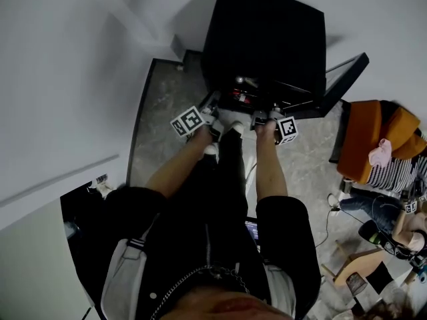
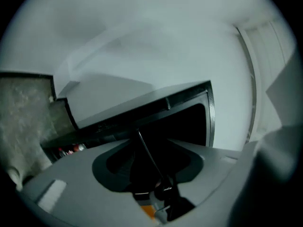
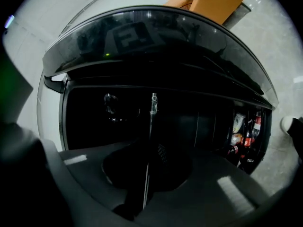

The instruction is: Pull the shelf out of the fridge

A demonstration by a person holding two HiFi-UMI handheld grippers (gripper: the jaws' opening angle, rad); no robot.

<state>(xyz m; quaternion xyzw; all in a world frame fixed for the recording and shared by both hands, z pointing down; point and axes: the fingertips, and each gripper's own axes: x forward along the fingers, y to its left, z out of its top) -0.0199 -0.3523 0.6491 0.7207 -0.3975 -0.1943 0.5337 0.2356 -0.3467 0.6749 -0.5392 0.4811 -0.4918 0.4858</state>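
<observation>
In the head view, a black fridge [image 1: 267,32] is seen with its door [image 1: 343,79] swung open and bottles [image 1: 241,99] inside. The left gripper [image 1: 220,109] and right gripper [image 1: 264,115] are held at its opening.

In the left gripper view, that gripper's fingers are spread, and the thin edge of the shelf [image 2: 144,148] is seen between them.

In the right gripper view, the fingers are pinched on the shelf's edge, which reaches back into the dark interior.

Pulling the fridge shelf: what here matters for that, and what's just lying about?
Job: boxy black fridge, its open door, left tool, right tool. The shelf is lost in the dark interior.
Lying about: orange padded chair, pink item on it, bottles in the door rack, person in striped top.
</observation>
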